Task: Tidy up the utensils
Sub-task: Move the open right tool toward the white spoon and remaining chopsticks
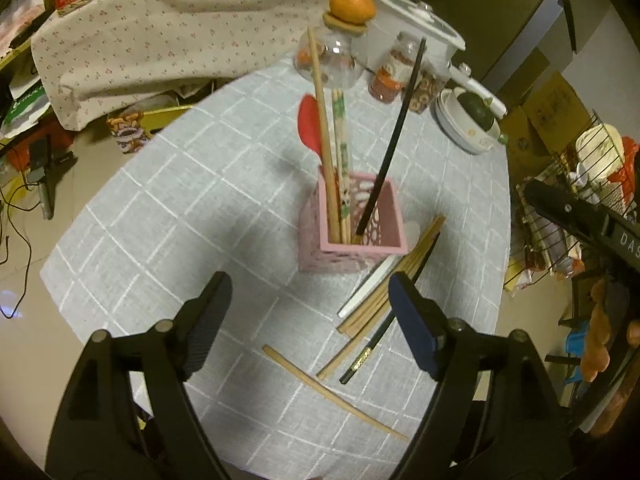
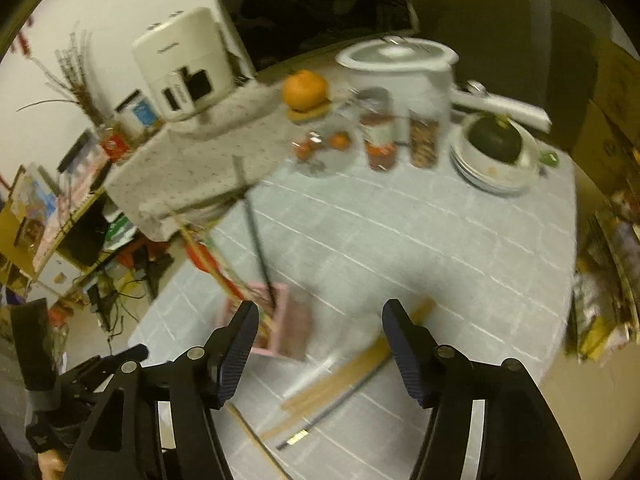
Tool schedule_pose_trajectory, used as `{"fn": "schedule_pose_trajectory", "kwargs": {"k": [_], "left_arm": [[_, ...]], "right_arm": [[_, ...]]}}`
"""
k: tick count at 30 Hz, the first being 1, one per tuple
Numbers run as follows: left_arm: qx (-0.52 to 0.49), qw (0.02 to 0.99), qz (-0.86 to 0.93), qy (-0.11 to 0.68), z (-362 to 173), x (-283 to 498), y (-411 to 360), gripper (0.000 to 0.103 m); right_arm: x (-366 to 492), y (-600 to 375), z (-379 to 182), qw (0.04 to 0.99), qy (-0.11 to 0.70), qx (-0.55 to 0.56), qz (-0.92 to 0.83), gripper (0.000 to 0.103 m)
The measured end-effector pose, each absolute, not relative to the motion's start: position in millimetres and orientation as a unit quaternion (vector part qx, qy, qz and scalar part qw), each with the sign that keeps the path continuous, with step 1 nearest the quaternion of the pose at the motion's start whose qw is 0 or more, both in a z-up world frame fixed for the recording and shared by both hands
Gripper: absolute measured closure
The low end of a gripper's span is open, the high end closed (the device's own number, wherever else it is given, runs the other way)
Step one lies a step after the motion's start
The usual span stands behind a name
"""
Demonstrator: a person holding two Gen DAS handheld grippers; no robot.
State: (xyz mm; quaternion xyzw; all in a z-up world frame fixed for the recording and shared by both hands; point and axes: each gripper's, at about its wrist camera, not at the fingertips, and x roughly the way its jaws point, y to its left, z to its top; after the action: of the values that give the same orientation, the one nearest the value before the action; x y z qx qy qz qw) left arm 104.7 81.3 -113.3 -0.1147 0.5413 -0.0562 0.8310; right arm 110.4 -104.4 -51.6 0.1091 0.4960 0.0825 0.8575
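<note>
A pink perforated utensil holder (image 1: 352,236) stands on the grey checked tablecloth (image 1: 192,216). It holds wooden chopsticks (image 1: 324,136), a red spatula (image 1: 310,124) and a black chopstick (image 1: 394,140). Loose wooden chopsticks (image 1: 384,292), a black chopstick (image 1: 384,328), a white utensil (image 1: 366,290) and one separate wooden chopstick (image 1: 332,392) lie to its near right. My left gripper (image 1: 310,320) is open and empty, above the table in front of the holder. My right gripper (image 2: 316,348) is open and empty, above the holder (image 2: 276,328) and the loose chopsticks (image 2: 344,376); that view is blurred.
At the table's far edge stand an orange (image 1: 352,4) on a glass jar (image 1: 326,60), two filled jars (image 1: 388,76), a white pot (image 1: 416,28) and stacked bowls (image 1: 468,128) with a dark squash. A cloth-covered cabinet (image 1: 160,32) stands at the left. A wire rack (image 1: 568,208) is at the right.
</note>
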Motion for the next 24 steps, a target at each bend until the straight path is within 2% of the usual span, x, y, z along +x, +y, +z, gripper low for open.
{"fn": "schedule_pose_trajectory", "kwargs": {"k": [16,24], "left_arm": [[-0.04,0.804,-0.075,0.588,-157.2,97.8,34.0,0.022],[-0.07,0.791,-0.089,0.601,-165.2,101.8,32.5,0.022]], "right_arm": [[87.3,-182.7,-159.9,0.765,0.626,0.147,0.017,0.034],[102.7,-179.0,-187.4,0.741,0.65,0.17,0.015,0.034]]}}
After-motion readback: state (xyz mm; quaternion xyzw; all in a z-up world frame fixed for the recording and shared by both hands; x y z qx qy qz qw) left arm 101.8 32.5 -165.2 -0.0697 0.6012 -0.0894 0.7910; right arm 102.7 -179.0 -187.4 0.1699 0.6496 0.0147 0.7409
